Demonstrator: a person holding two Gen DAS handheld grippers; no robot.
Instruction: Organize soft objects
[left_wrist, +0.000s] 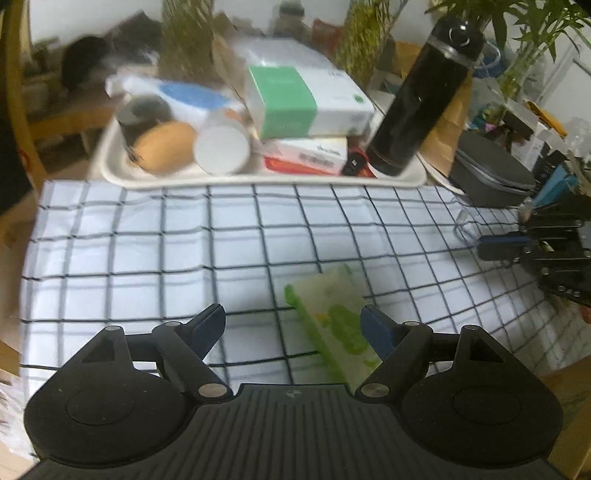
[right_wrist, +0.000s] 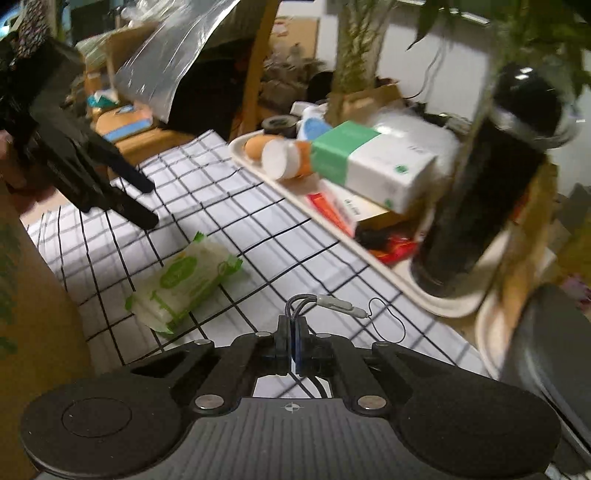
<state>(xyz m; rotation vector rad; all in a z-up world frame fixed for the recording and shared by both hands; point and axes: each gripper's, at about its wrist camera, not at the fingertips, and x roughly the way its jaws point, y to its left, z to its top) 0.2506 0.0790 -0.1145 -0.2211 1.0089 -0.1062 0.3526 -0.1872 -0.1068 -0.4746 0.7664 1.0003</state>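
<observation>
The left gripper (left_wrist: 293, 325) hangs over the checked cloth (left_wrist: 184, 240) on the table, its fingers (left_wrist: 208, 325) wide apart, the green tissue pack (left_wrist: 332, 325) lying flat on the cloth between them, untouched. The right gripper (right_wrist: 294, 332) has its fingers pressed together on a thin dark cord (right_wrist: 301, 301) near the cloth's far edge, just beside the white tray (right_wrist: 332, 236) of boxes and a black flask (right_wrist: 487, 192).
</observation>
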